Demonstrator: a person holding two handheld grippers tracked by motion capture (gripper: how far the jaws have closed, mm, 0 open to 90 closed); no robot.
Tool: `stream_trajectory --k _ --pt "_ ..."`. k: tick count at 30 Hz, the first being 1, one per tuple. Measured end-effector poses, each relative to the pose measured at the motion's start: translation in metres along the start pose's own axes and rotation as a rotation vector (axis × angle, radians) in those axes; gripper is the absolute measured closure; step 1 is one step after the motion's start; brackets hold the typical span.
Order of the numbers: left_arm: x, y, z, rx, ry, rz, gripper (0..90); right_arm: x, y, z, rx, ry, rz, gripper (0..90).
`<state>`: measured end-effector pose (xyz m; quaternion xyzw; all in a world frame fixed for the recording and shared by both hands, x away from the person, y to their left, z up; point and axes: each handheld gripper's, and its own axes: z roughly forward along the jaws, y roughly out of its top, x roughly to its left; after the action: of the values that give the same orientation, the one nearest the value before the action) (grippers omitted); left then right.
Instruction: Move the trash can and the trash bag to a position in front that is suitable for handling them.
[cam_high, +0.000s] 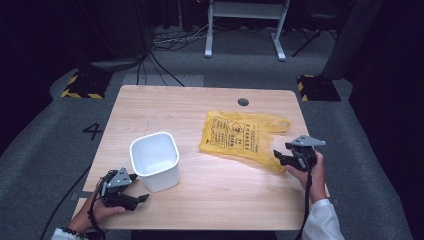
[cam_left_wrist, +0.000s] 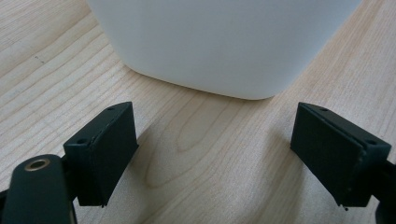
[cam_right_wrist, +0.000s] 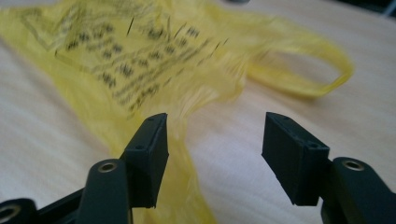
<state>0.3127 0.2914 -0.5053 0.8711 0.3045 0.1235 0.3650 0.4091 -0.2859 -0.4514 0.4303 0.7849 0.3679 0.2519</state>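
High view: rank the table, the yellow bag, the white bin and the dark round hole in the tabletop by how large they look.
1. table
2. yellow bag
3. white bin, close behind the bag; it stands taller and nearer the camera, so this pair is unsure
4. round hole

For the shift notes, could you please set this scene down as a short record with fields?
table: light wood table, small round hole near the far edge
bin: white plastic bin, upright, empty, left of centre
bag: yellow plastic bag, flat, black print, handle loops to the right
left claw: open, at the bin's base, not touching it
right claw: open, at the bag's near right corner, gripping nothing
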Motion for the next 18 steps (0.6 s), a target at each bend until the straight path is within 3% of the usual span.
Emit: stream_trajectory --k 2,4,5,8,10,14,18 --pt "0.000 0.000 0.000 0.000 0.000 0.000 14.4 0.006 0.007 -0.007 -0.074 -0.033 0.031 39.8" --pt "0.000 0.000 0.000 0.000 0.000 0.000 14.4 0.014 0.015 -0.011 -0.101 -0.104 0.032 38.2" --pt "0.000 0.000 0.000 -0.001 0.000 -0.001 14.4 0.018 0.019 -0.013 -0.128 -0.113 0.046 38.5" --pt "0.000 0.000 0.000 0.000 0.000 -0.001 14.4 0.032 0.027 -0.011 -0.191 -0.023 0.090 39.4" --pt "0.000 0.000 0.000 0.000 0.000 0.000 14.3 0.048 0.032 -0.003 -0.165 -0.022 0.062 39.1" --pt "0.000 0.000 0.000 0.000 0.000 -0.001 14.4 0.074 0.034 0.022 -0.111 0.030 0.109 38.6" --pt "0.000 0.000 0.000 -0.001 0.000 -0.001 14.4 0.094 0.029 0.054 -0.041 0.062 0.105 36.6"
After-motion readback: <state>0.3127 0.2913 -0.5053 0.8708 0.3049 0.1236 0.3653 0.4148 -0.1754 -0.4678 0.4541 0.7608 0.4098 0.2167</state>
